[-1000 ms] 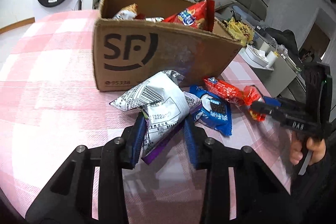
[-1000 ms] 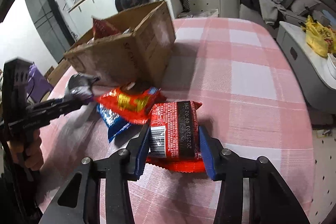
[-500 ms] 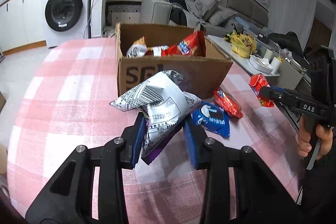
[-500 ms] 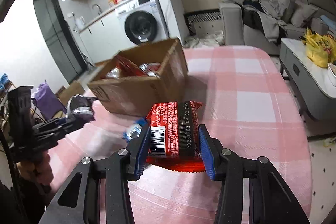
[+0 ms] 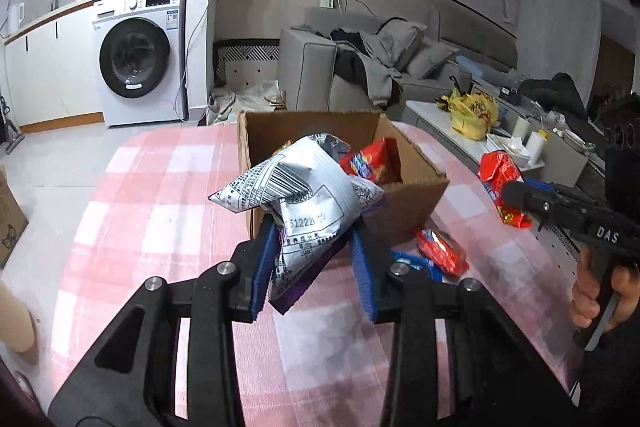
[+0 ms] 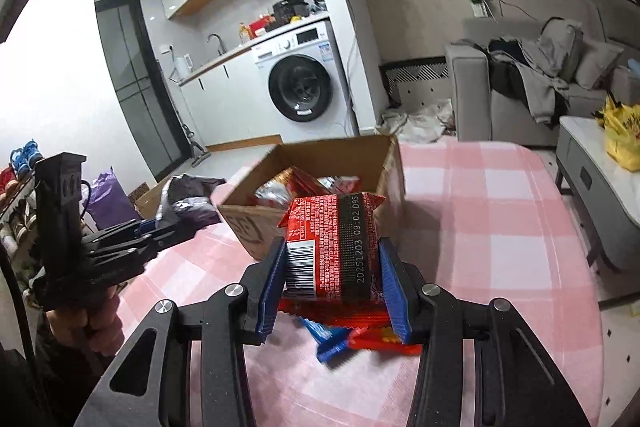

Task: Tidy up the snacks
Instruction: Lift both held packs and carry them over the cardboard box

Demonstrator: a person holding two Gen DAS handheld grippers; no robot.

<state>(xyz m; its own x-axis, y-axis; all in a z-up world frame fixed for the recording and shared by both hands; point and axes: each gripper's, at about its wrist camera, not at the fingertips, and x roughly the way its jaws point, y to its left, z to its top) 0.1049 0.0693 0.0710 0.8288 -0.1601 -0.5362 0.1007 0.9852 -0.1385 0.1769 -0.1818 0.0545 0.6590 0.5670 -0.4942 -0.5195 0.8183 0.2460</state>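
My left gripper is shut on a silver and purple snack bag, held in the air in front of the open cardboard box. My right gripper is shut on a red snack pack with a barcode, also raised near the box. The box holds several snack packs, among them a red one. On the pink checked tablecloth lie a red packet and a blue packet. In the left wrist view the right gripper carries its red pack at the right.
A washing machine and counter stand beyond the table. A grey sofa with clothes and a low table with a yellow bag are at the back right. A hand grips the right tool's handle.
Both grippers have risen with their snacks, from table level to above the box rim. The box's inside has come into view. The red and blue packets stay on the cloth.
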